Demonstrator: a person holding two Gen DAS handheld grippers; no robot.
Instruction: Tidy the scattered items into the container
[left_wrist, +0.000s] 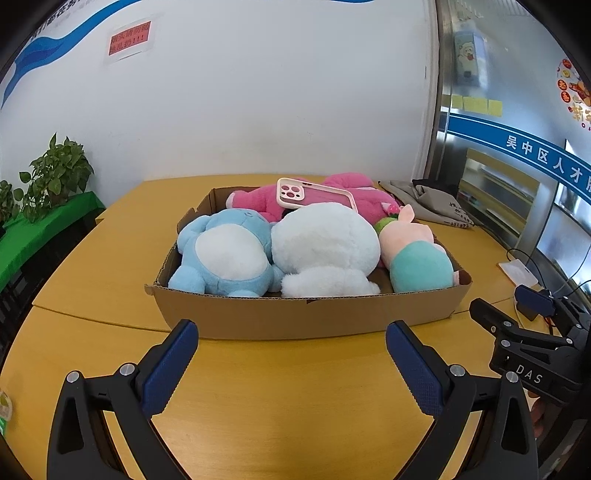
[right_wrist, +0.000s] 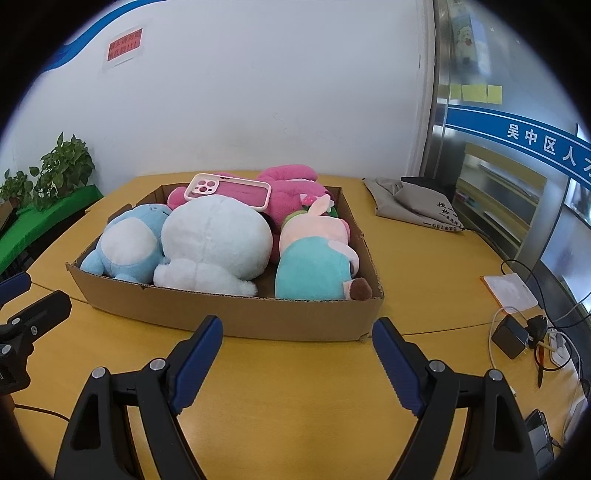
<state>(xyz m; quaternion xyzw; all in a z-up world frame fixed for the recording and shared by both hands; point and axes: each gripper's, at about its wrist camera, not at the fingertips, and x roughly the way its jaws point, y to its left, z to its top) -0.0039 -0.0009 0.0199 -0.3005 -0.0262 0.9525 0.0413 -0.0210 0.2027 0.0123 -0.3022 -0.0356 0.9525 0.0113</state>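
Brown cardboard box ahead of both spread, empty jaws holds soft toys & pink phone case; tidy-up looks done, next just check table.

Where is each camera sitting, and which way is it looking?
Left wrist: on the left gripper, looking forward over the table at the cardboard box of plush toys; its open fingers show, the right gripper beside.
Right wrist: on the right gripper, facing the same box; its open fingers show.
Both share the box, white plush and pink phone case.
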